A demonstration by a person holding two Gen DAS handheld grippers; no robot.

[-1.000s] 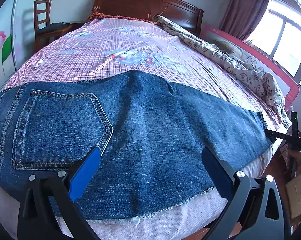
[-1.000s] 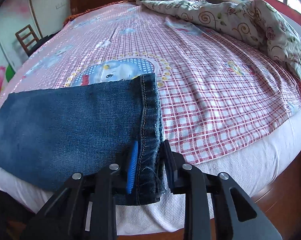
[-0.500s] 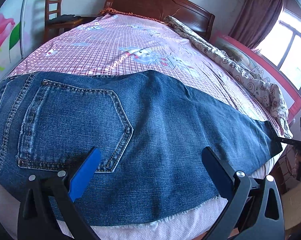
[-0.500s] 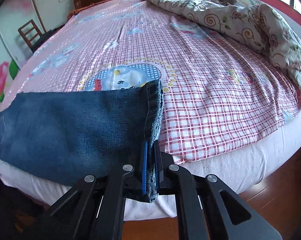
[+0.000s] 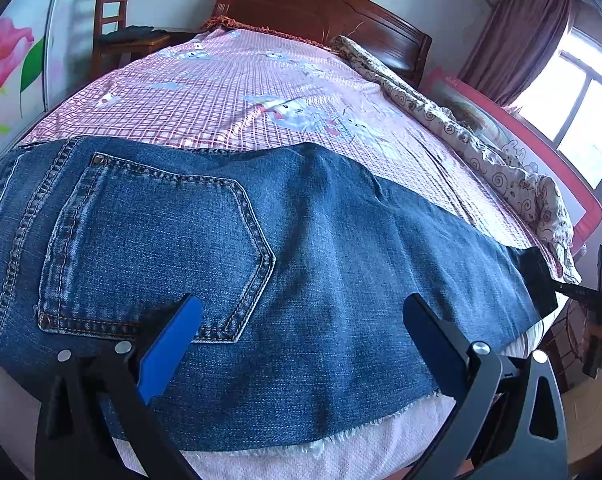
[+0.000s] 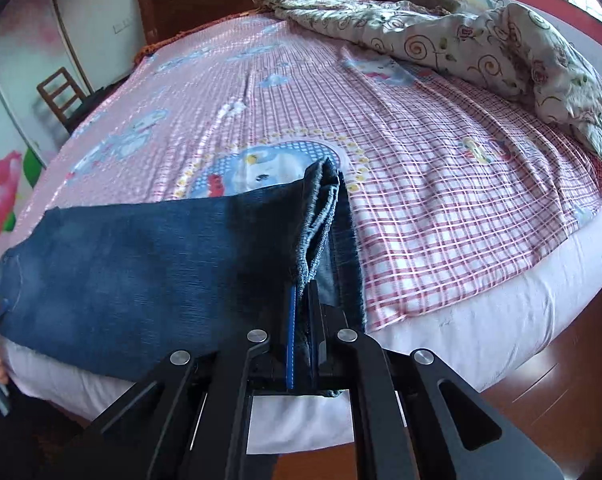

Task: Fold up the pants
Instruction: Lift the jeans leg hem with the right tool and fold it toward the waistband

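Note:
Blue jeans (image 5: pixel 301 264) lie folded lengthwise along the near edge of the bed, back pocket (image 5: pixel 149 252) up at the left, legs running right. My left gripper (image 5: pixel 301 316) is open, its fingers spread just above the seat of the jeans, holding nothing. My right gripper (image 6: pixel 303 300) is shut on the leg hem (image 6: pixel 321 220) and lifts it a little off the sheet; the rest of the leg (image 6: pixel 141 272) still lies flat. The right gripper also shows at the far right of the left wrist view (image 5: pixel 557 286).
The bed has a pink checked sheet (image 6: pixel 441 184) and a white mattress edge (image 6: pixel 521 320). A crumpled floral quilt (image 6: pixel 481 40) lies along the far right side. A wooden headboard (image 5: pixel 321 12) and a chair (image 5: pixel 117 36) stand behind.
My right gripper closed on the leg hem and raised it off the sheet. My left gripper stayed open and moved a little closer over the seat of the jeans.

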